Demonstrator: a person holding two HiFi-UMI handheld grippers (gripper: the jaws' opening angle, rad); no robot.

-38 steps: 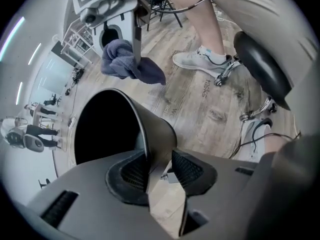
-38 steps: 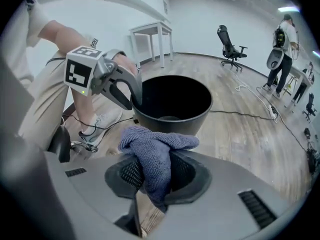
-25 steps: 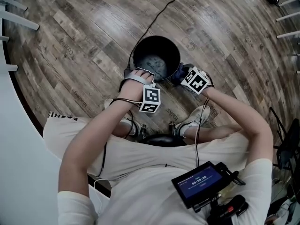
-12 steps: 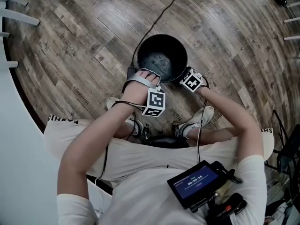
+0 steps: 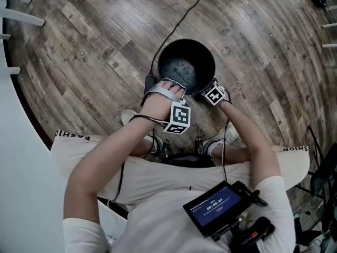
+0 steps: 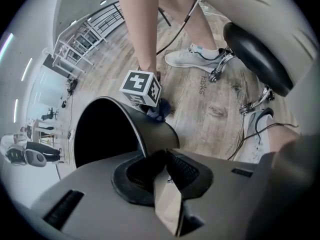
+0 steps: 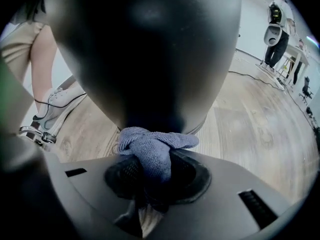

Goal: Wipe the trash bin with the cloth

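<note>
Cloth (image 7: 152, 146) end hidden inside right gripper (image 7: 151, 170)

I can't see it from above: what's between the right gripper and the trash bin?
A blue-grey cloth, clamped in its jaws; the right gripper view shows it.

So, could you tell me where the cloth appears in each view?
Head view: hidden under the right gripper.
Left gripper view: cloth at upper centre, beneath that gripper.
Right gripper view: lower centre, clamped in the gripper, against the trash bin.
Shared landmark: the trash bin.
</note>
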